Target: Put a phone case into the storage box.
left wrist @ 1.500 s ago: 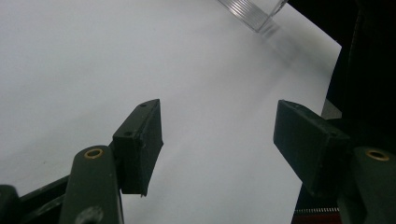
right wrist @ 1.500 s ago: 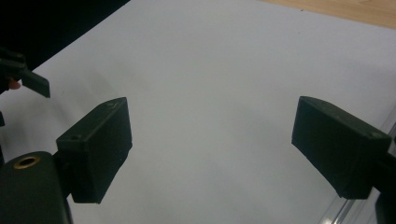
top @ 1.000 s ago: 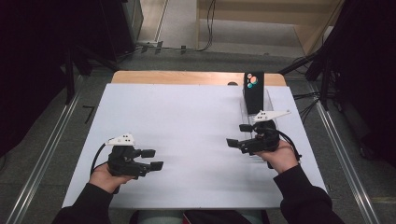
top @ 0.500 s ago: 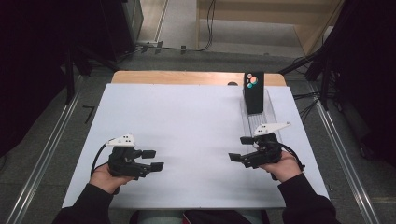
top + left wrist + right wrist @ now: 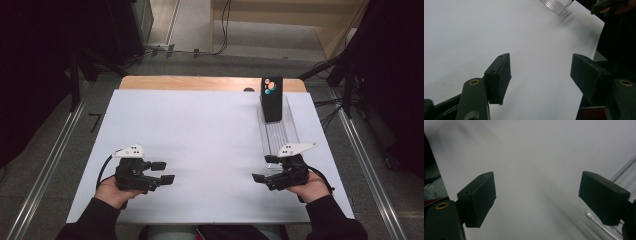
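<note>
My left gripper [image 5: 164,172] rests over the white table sheet [image 5: 200,135] at the near left, held in a hand. Its jaws stand open with nothing between them, and the left gripper view [image 5: 540,60] has only bare sheet in the gap. My right gripper [image 5: 262,168] hovers at the near right, pointing left, just past the near end of a clear plastic tray [image 5: 278,134]. In the right gripper view [image 5: 536,182] its jaws are wide apart and empty, with the tray's corner [image 5: 596,220] beside the right jaw.
A black upright box [image 5: 271,99] with coloured dots stands at the tray's far end. A wooden table edge [image 5: 200,82] runs behind the sheet. The tray's corner [image 5: 556,5] and the other gripper [image 5: 606,5] appear far off in the left gripper view.
The right hand has drawn its gripper back toward the near edge of the table, away from the black box. The left hand has stayed put.
</note>
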The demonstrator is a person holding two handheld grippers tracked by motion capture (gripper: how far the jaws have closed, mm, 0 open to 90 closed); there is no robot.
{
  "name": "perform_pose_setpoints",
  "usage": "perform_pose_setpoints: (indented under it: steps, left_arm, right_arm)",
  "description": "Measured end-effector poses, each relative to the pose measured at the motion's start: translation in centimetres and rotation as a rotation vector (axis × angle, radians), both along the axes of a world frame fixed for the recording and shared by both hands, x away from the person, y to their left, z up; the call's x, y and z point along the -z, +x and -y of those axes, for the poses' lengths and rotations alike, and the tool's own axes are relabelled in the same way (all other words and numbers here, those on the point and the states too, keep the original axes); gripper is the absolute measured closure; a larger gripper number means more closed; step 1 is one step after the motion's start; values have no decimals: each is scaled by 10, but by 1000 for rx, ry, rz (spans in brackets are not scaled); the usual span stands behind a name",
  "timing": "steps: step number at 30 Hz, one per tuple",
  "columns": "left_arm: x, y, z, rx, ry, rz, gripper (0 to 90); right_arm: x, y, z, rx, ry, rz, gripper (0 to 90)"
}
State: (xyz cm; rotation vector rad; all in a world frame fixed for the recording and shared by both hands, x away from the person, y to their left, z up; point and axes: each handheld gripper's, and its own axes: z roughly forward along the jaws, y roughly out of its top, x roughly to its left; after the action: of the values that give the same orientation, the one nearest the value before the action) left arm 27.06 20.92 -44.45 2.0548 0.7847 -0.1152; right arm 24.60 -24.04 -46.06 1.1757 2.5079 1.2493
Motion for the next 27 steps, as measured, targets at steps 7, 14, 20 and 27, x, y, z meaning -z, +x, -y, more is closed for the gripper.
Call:
perform_pose_setpoints:
  steps: [7,14,20,27]
  left_arm:
    - [1,-3,-2,5,1,2,330]
    - [2,-5,-1,13,6,5,330]
    - [2,-5,0,15,7,5,330]
    - [3,-5,0,18,8,3,331]
  right_arm:
    - [5,-8,8,9,-12,-12,127]
    - [13,-12,15,-4,-10,-23,127]
    - [17,-15,19,1,-7,-31,127]
    - [19,-14,22,2,6,-36,127]
